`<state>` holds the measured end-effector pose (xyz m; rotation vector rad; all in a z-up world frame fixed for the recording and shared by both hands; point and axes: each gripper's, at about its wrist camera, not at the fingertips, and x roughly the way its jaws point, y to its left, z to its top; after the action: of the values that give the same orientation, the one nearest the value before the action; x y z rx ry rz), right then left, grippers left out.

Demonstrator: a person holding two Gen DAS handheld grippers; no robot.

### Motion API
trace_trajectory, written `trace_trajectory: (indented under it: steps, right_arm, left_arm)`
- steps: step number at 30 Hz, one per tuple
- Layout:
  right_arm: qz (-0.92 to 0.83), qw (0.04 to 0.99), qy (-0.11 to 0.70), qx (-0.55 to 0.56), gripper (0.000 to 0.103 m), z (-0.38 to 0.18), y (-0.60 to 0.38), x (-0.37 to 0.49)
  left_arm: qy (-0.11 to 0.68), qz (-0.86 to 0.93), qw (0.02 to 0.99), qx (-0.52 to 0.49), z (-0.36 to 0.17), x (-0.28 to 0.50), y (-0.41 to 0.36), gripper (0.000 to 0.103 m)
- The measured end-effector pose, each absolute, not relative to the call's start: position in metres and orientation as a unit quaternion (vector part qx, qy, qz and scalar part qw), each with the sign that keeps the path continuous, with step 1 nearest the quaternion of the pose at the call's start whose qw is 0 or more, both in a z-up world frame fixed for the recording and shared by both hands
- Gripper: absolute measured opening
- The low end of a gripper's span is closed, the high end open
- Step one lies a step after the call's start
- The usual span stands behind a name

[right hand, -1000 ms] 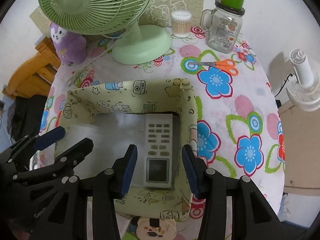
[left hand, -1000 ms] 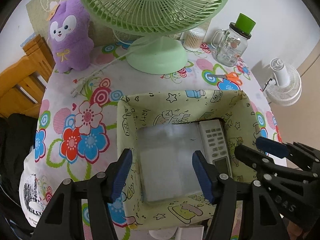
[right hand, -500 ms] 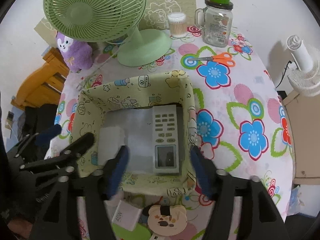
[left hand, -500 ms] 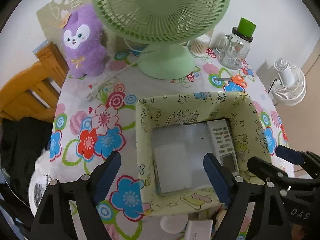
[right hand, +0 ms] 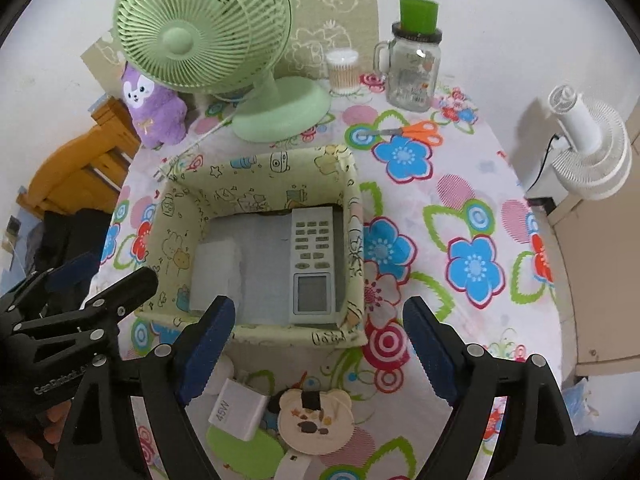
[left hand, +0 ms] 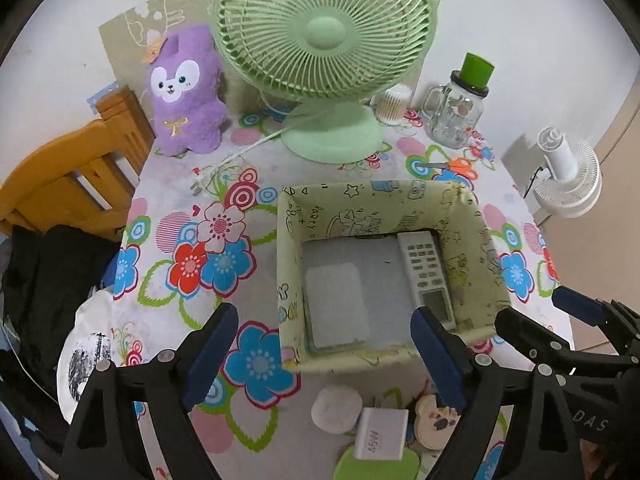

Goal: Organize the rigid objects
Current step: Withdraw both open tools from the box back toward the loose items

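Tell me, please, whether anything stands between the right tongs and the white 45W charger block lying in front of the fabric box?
Nothing visible does: the right tongs, jaws opening and empty, hang just above the white 45W charger block, open tablecloth between them.

Beside the pale-green fan (left hand: 324, 36) sits a purple plush (left hand: 186, 92). Before it, the yellow-green cartoon-printed box (left hand: 384, 208) rests on a bright flowered tablecloth (left hand: 200, 256).

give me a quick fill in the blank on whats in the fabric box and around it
1. The remote control lies inside the fabric box, against its ____ wall as the right wrist view shows it.
2. The scissors have ____ handles.
3. The white charger sits ____ the box.
4. The plush toy is ____ in colour.

Missing words: right; orange; outside; purple
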<state>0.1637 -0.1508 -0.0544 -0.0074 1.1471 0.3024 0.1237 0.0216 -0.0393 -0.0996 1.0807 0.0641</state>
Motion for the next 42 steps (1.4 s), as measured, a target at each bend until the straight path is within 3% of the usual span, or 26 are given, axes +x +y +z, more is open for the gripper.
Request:
trace_trajectory:
  steps: [21, 42]
  right_arm:
    - [0.140, 0.855, 0.499, -0.015, 0.088, -0.020, -0.173, 0.105]
    - [0.165, 0.865, 0.473, -0.009, 0.088, -0.016, -0.195, 0.074]
  left_arm:
    - [0.493, 0.026, 0.868, -0.047, -0.012, 0.058, 0.001, 0.090]
    - [0.486, 0.022, 0.872, -0.054, -0.021, 0.021, -0.021, 0.090]
